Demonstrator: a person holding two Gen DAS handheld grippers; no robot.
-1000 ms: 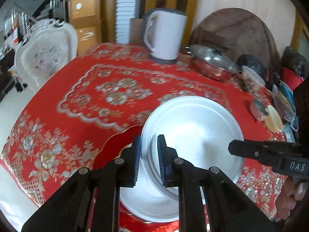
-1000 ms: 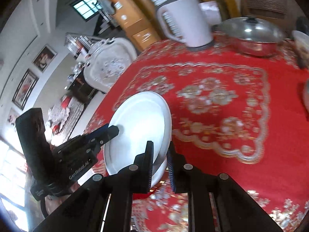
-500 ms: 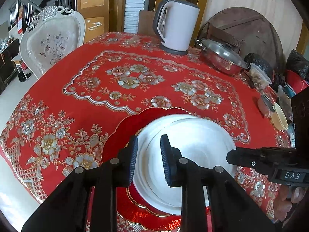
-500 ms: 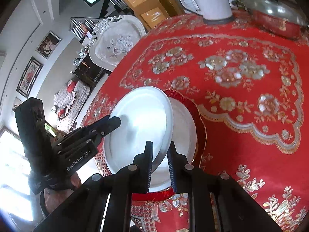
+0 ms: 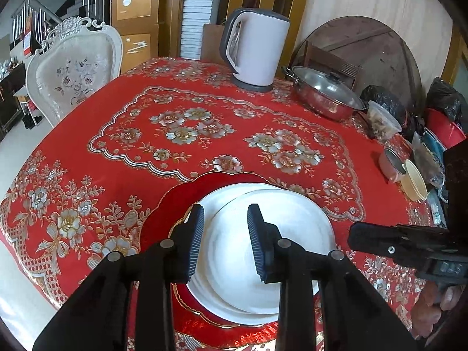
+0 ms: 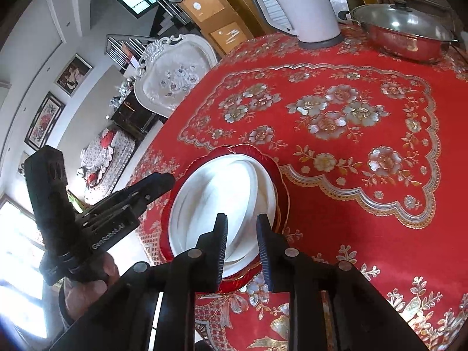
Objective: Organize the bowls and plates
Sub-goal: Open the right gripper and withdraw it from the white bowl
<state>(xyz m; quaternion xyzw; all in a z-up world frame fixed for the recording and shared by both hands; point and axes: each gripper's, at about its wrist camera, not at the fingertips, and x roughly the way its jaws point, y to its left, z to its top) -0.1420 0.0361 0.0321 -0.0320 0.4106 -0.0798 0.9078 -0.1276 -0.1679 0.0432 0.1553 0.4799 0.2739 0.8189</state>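
Observation:
A white plate (image 5: 272,234) lies on top of another white plate (image 5: 222,197), slightly offset, and both rest on a red scalloped plate (image 5: 172,201) on the table. The stack also shows in the right wrist view (image 6: 222,193). My left gripper (image 5: 223,234) is open and empty, just above the near-left rim of the top plate. My right gripper (image 6: 241,241) is open and empty above the stack's near edge; it also shows in the left wrist view (image 5: 380,242), at the plates' right side.
On the red flowered tablecloth (image 5: 181,134) stand a white kettle (image 5: 257,49), a lidded steel pot (image 5: 324,93) and several small containers (image 5: 409,178) at the far right. A white carved chair (image 5: 73,70) stands at the table's far left.
The white plate came down from a tilted hold onto the stack. Both grippers opened and let go of its rim, then drew back a little.

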